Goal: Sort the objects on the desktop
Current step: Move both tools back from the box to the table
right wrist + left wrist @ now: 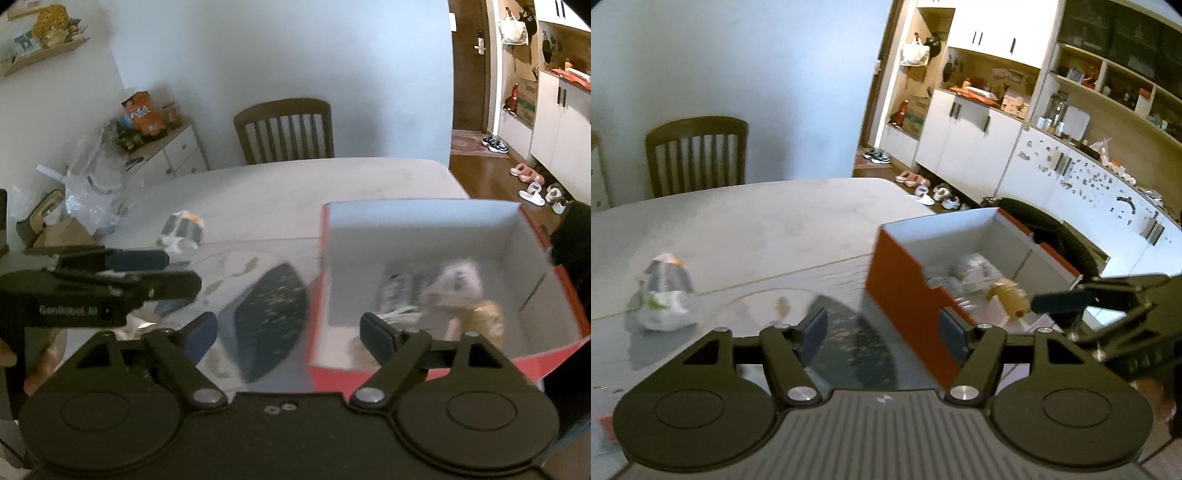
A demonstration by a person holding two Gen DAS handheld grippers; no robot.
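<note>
An orange-red box (905, 288) with a white inside stands on the grey table (757, 221), at the right in both views. It holds several things, among them an amber bottle (1008, 295) and a white packet (979, 271). A crumpled plastic-wrapped packet (665, 295) lies alone on the table to the left. My left gripper (882, 332) is open and holds nothing, just short of the box's near corner. My right gripper (290, 332) is open and holds nothing, over the box's (369, 373) left wall. In the right wrist view the left gripper (162, 273) shows from the side.
A dark speckled oval patch (273, 321) shows on the table in front of the box. A wooden chair (284, 129) stands at the far edge. A clear plastic bag (92, 184) lies at the far left. Cabinets (967, 140) and shoes (923, 184) are beyond the table.
</note>
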